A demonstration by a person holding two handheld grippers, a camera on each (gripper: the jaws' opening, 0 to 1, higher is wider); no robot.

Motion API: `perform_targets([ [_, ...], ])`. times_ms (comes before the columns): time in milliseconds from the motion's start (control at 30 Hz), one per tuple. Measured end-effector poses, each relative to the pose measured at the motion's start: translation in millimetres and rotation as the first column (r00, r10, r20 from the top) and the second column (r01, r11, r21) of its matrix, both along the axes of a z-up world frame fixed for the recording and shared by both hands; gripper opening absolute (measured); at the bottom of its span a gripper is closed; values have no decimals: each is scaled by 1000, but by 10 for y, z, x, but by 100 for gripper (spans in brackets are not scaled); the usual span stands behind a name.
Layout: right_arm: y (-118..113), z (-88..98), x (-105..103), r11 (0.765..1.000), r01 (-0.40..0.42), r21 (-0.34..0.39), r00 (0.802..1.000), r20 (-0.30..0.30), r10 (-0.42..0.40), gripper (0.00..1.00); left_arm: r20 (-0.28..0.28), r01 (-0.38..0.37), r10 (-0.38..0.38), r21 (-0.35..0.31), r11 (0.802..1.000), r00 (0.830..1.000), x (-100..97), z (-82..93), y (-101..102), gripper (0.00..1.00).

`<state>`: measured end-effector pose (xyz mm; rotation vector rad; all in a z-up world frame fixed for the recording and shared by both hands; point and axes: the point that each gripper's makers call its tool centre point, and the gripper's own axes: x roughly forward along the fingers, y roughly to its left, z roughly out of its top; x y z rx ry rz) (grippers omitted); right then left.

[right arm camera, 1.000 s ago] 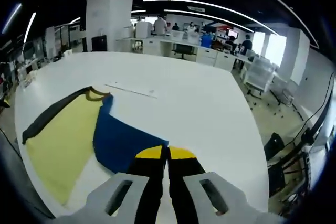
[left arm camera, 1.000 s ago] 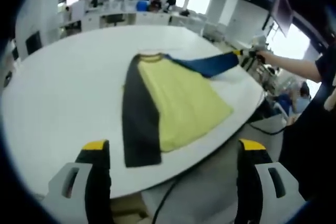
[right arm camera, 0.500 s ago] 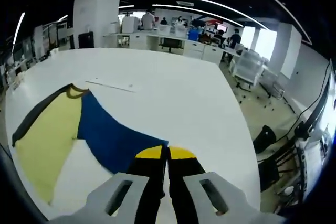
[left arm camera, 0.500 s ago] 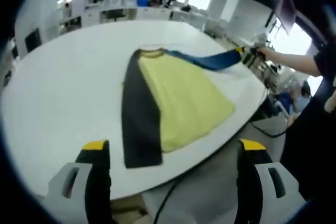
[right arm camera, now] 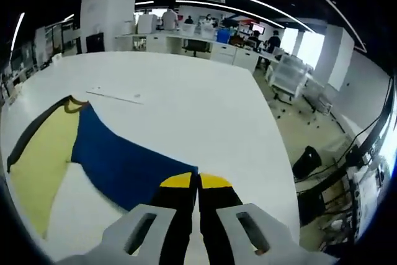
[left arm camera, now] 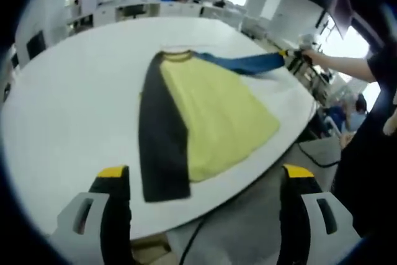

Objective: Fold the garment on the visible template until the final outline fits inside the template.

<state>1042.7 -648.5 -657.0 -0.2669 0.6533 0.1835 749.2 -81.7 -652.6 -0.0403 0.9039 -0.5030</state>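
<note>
A: In the left gripper view, what do you see?

B: The left gripper is released, its jaws wide apart and holding nothing; ahead of them, on the white table, lies one garment, yellow body with a black sleeve folded along it; beyond and to the right, the right gripper pulls the blue sleeve outward.

A: And the right gripper view?

B: The right gripper is clenched on the end of the blue sleeve, which stretches away to the left toward the yellow body; farther ahead one thin line is on the table, perhaps the template, I cannot tell.

A: Which step is it?

B: I judge the second sleeve is being folded; next, the sleeve must be carried over the yellow body and laid flat; count: one garment, two sleeves, two grippers.
</note>
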Motion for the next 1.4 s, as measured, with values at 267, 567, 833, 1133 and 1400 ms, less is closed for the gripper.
perform_targets([
  [267, -98, -115, 139, 1000, -2, -14, 1000, -18, 2, 2, -13, 23, -23, 11, 1000, 1000, 105, -64, -55, 98],
  [567, -201, -304, 256, 999, -8, -33, 999, -53, 6, 2, -41, 46, -45, 23, 999, 998, 121, -144, -99, 98],
  [833, -229, -563, 278, 999, -1, -44, 993, -115, -4, 2, -68, 49, -47, 23, 999, 997, 115, -205, -152, 98],
  [1133, -274, -791, 269, 998, 5, -57, 985, -170, -15, 2, -87, 47, -44, 27, 999, 995, 197, -262, -114, 97],
  [1400, -291, -952, 279, 998, -3, -68, 979, -202, -11, 2, -112, 58, -54, 28, 998, 992, 201, -317, -146, 97],
])
